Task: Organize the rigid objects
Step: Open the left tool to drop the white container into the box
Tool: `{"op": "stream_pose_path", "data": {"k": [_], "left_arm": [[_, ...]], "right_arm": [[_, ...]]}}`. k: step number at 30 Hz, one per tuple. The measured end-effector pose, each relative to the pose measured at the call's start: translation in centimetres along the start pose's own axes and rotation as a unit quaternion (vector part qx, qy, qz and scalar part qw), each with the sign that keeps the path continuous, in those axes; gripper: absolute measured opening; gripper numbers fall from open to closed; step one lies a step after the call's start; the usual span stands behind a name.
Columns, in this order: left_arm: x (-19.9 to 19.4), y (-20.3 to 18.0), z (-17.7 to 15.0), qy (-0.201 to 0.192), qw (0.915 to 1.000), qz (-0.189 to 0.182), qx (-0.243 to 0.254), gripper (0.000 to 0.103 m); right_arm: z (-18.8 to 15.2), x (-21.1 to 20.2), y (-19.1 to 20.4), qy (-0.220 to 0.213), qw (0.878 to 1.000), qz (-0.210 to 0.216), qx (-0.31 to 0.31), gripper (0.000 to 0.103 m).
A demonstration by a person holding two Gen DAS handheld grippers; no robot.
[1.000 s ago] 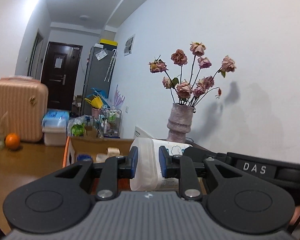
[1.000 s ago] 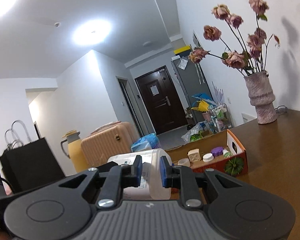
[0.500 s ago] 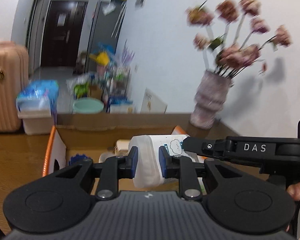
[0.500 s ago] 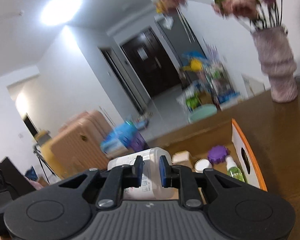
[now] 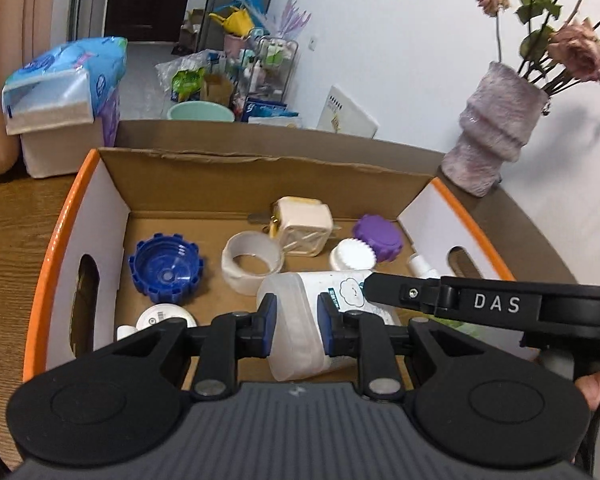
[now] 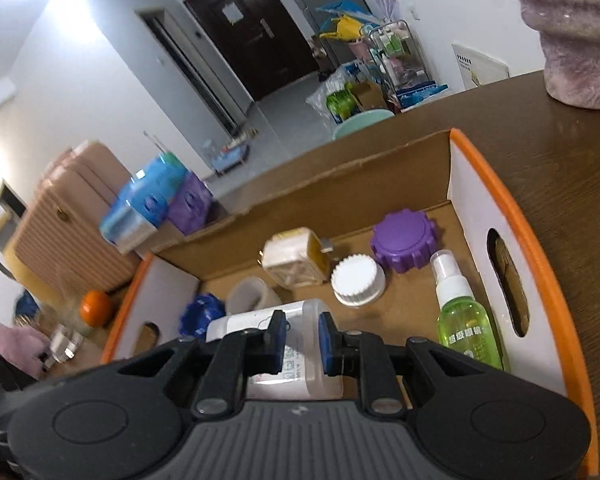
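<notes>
A translucent white plastic bottle (image 5: 300,320) lies level between both grippers above the open cardboard box (image 5: 260,172). My left gripper (image 5: 297,322) is shut on one end of it. My right gripper (image 6: 302,342) is shut on the other end of the bottle (image 6: 296,376); its black arm (image 5: 492,304) reaches in from the right in the left wrist view. In the box lie a blue cap (image 5: 165,267), a tape ring (image 5: 252,262), a cream plug adapter (image 5: 302,226), a white lid (image 5: 352,255), a purple cap (image 5: 378,238) and a green spray bottle (image 6: 466,320).
The box has an orange rim (image 6: 532,248) and stands on a brown wooden table (image 6: 560,152). A mauve vase (image 5: 490,136) with dried roses stands at the back right. An orange (image 6: 96,307) lies left of the box. A suitcase (image 6: 72,216) and floor clutter sit beyond.
Both grippers tipped downward and carried the bottle forward over the box. The view swung from walls and ceiling to the box's inside.
</notes>
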State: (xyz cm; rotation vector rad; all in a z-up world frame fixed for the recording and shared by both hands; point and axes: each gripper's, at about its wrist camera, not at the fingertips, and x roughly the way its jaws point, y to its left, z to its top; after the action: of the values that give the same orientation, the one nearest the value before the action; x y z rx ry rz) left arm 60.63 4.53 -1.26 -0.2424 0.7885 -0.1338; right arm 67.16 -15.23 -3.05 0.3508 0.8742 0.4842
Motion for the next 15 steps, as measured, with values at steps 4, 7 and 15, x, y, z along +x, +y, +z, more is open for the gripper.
{"op": "stream_pose_path", "data": {"k": [4,7,15], "left_arm": [[-0.4,0.3,0.2,-0.004,1.0,0.001,-0.001,0.023],[-2.0,-0.4,0.3,-0.02,0.9994,0.017,0.023,0.024],[-10.7,-1.9,-0.1,-0.103,0.9886,0.072,0.084,0.058]], "right_arm": [[0.2,0.3,0.1,0.003,1.0,-0.006,-0.002,0.017],[0.2,-0.4,0.6,-0.002,1.0,-0.019,-0.011,0.017],[-0.2,-7.3,3.7,-0.047,0.995,-0.05,-0.077,0.02]]}}
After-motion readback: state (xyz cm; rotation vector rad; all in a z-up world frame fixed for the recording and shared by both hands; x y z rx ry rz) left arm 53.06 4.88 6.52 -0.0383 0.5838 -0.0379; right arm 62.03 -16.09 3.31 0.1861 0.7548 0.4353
